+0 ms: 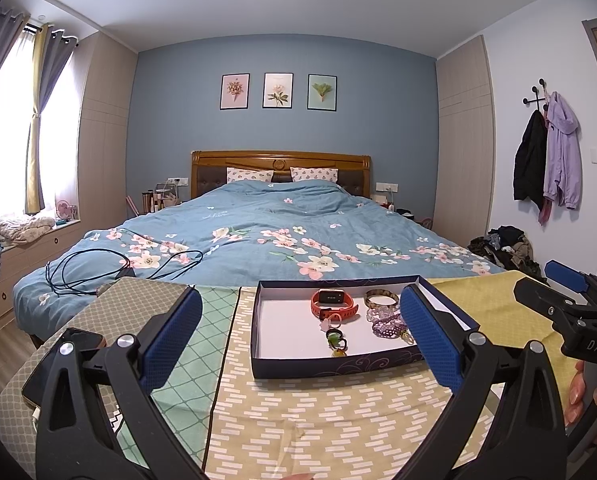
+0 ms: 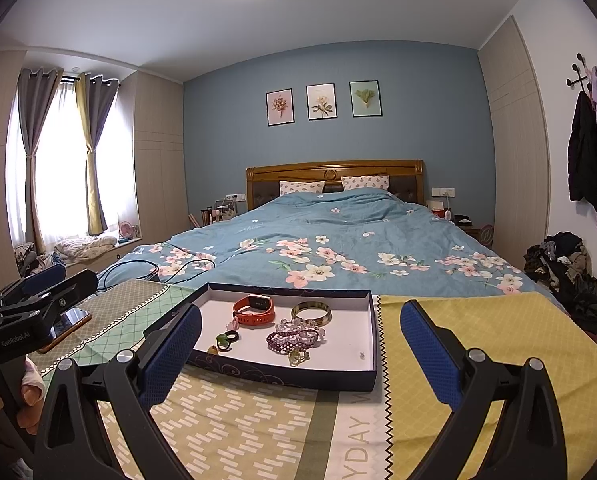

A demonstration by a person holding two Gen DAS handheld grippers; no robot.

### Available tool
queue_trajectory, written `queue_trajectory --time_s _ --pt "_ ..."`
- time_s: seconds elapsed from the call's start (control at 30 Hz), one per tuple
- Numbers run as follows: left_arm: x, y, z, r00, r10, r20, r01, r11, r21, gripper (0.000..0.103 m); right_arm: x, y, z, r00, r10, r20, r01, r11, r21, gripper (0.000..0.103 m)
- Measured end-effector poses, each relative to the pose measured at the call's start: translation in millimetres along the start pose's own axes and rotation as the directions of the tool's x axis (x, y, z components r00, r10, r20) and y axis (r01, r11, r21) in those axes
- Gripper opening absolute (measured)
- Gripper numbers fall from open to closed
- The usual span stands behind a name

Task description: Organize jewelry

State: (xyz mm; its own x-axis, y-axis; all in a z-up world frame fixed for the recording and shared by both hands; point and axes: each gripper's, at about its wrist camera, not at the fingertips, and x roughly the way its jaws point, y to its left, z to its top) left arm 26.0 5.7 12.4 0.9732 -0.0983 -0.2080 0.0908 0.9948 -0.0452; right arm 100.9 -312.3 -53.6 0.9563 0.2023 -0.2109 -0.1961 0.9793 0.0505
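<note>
A shallow dark blue box (image 1: 330, 366) (image 2: 282, 376) with a white floor lies on the patterned cloth at the foot of the bed. In it lie a red smartwatch (image 1: 332, 303) (image 2: 254, 309), a brown bangle (image 1: 381, 299) (image 2: 311, 312), purple bead bracelets (image 1: 384, 322) (image 2: 296, 336), a green ring (image 1: 333, 336) (image 2: 224, 338) and small yellow pieces (image 2: 298, 356). My left gripper (image 1: 300, 332) is open and empty, held above the cloth in front of the box. My right gripper (image 2: 300, 344) is open and empty, just right of it.
A phone (image 1: 64, 356) (image 2: 68, 322) lies on the cloth at the left. Black cables (image 1: 98, 270) lie on the blue floral duvet (image 1: 258, 236). A pile of clothes (image 2: 566, 268) sits on the floor at the right. The cloth spreads yellow to the right (image 2: 498, 340).
</note>
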Motion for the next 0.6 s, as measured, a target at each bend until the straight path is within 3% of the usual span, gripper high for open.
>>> queue_trajectory --time_s 0.6 --pt "-0.4 -0.3 -0.7 1.0 0.001 0.0 -0.001 1.0 0.003 0.098 -0.7 -0.2 0.2 1.0 -0.001 0.002 0.001 1.0 0.001 0.096"
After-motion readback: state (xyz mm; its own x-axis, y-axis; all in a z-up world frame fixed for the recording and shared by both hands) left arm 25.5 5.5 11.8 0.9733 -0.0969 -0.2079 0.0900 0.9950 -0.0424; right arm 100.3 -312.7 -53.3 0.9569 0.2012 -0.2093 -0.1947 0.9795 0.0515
